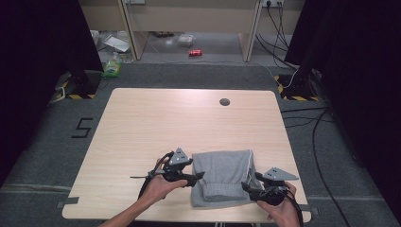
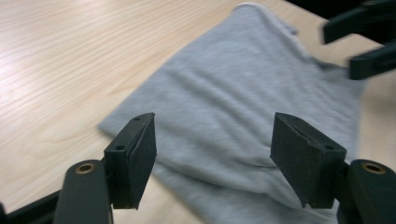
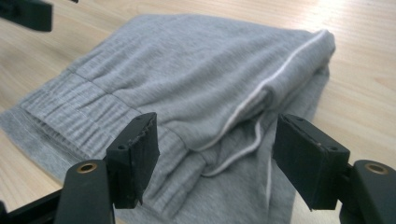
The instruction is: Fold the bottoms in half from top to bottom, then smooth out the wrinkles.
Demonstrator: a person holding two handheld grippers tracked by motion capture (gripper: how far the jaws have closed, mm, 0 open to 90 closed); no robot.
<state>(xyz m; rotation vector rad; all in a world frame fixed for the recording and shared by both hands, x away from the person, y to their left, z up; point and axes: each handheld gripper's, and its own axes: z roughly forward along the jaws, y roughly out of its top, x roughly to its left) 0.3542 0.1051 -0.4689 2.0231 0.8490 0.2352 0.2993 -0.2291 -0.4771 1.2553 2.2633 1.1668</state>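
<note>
- Inspecting the surface: bare wood across its far and left areas, ample room for moving.
- Folded grey garment lies at the near edge between my tools; folding looks largely done, perhaps one fold left.
- My left tool and right tool: jaws apart, gripping nothing.

**Colours and patterns**

Between your right gripper jaws: grey garment, heathered knit, ribbed band toward the left jaw, thin white piping curving toward the right jaw. Your jaws are black; brass-coloured rivets at their bases. Beyond your left gripper jaws: the same grey cloth on a pale table with light wood grain.
</note>
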